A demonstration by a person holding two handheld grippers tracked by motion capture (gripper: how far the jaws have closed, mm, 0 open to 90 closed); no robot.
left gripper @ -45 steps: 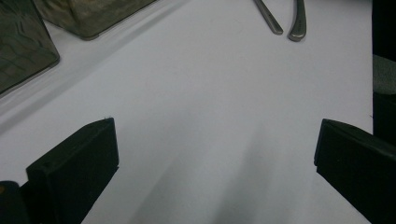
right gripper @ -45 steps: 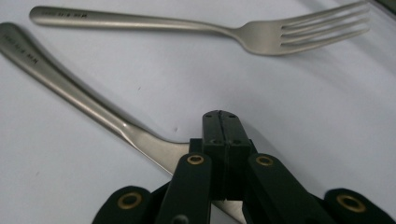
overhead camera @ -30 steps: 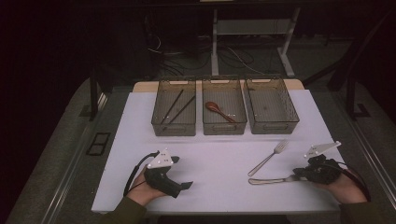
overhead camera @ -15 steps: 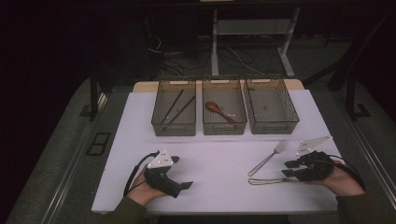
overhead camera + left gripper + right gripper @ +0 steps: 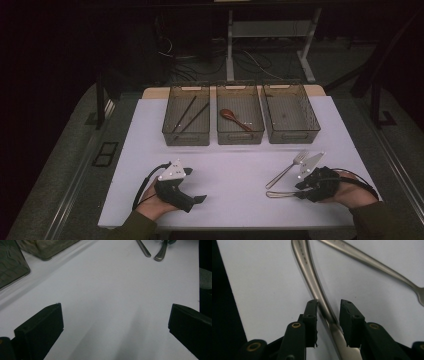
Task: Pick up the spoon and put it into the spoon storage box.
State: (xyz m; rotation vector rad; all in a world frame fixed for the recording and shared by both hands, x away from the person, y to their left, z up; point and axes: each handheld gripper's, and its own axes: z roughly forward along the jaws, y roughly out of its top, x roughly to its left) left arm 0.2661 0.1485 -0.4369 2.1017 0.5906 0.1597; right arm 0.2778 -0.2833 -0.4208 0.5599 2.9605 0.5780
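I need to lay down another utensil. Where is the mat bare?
Bare: the white mat between the left gripper and the fork, below the three bins. Crowded: the right side, where the right gripper straddles a metal utensil.

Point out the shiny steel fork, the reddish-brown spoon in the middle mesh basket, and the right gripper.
Shiny steel fork point(image 5: 288, 168): high view, on the middle of its handle.
Reddish-brown spoon point(image 5: 228, 113): high view, on its bowl.
Right gripper point(image 5: 328, 312): right gripper view, midway between its fingertips, either side of a steel handle.
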